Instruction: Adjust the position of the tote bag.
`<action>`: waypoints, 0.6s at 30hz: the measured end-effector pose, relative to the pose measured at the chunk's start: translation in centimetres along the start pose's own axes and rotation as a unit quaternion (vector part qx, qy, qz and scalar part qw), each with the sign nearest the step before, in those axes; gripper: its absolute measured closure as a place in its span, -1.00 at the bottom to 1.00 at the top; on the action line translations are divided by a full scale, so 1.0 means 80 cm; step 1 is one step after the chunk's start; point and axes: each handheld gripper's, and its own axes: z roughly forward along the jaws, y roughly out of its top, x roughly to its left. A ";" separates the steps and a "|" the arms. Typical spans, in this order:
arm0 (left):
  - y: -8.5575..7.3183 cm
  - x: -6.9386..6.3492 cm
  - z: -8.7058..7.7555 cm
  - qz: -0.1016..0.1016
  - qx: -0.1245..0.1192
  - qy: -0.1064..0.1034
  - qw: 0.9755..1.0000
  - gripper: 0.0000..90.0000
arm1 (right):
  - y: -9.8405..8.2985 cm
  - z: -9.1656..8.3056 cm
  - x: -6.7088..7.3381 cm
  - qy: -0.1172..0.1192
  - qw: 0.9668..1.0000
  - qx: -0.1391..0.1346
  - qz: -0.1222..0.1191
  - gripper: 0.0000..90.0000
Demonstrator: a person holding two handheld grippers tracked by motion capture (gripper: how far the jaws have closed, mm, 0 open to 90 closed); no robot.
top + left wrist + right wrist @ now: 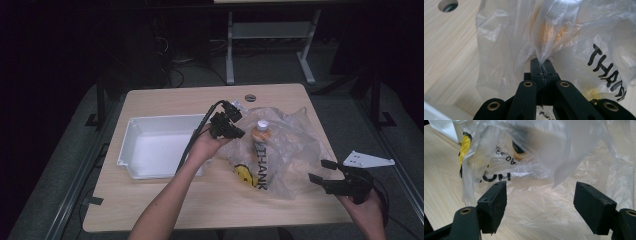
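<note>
While our left tool [542,65] pinched the plastic bag [564,37], our right tool [540,202] waited open; we judged a slow lift safest.

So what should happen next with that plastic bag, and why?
Probably the right gripper should move in and pinch the bag's near edge. The left gripper is already shut on a fold of the plastic bag, while the right one stands open just short of it, and the bottle is inside the bag.
</note>
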 end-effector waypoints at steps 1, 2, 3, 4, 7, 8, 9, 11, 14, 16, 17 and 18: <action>-0.003 0.001 0.000 -0.004 -0.001 0.000 1.000 1.00 | 0.000 0.000 0.000 0.000 1.000 0.001 0.001 -0.41; -0.005 0.002 0.000 -0.006 -0.001 -0.001 1.000 1.00 | 0.000 0.000 0.000 0.000 1.000 0.001 0.001 -0.41; -0.007 0.003 0.000 -0.009 0.000 -0.001 1.000 1.00 | -0.001 0.001 0.000 0.001 1.000 0.001 0.000 -0.41; -0.009 0.005 0.000 -0.009 0.002 -0.001 1.000 1.00 | -0.001 0.001 0.000 0.001 1.000 0.001 0.000 -0.41; -0.016 0.007 0.001 -0.016 0.002 0.000 1.000 1.00 | -0.001 0.001 0.001 0.001 1.000 0.002 -0.001 -0.41; -0.018 0.008 0.001 -0.018 0.003 -0.001 1.000 1.00 | -0.001 0.001 0.001 0.001 1.000 0.002 0.001 -0.41; -0.020 0.009 0.001 -0.017 0.007 0.000 1.000 0.99 | -0.001 0.001 0.001 0.002 1.000 0.002 -0.001 -0.41; -0.025 0.010 0.003 -0.020 0.007 0.000 1.000 1.00 | -0.001 0.002 0.001 0.001 1.000 0.004 0.001 -0.41; -0.030 0.013 0.005 -0.025 0.010 -0.001 1.000 1.00 | -0.001 0.003 0.001 0.002 1.000 0.005 0.001 -0.41; -0.033 0.014 0.006 -0.031 0.007 -0.004 0.999 0.99 | -0.001 0.003 0.002 0.002 1.000 0.005 0.001 -0.41; -0.034 0.015 0.005 -0.031 0.008 -0.005 0.999 0.99 | -0.001 0.003 0.001 0.002 1.000 0.005 0.001 -0.41; -0.036 0.015 0.005 -0.034 0.005 -0.004 0.999 0.99 | -0.002 0.003 0.001 0.002 1.000 0.006 0.001 -0.41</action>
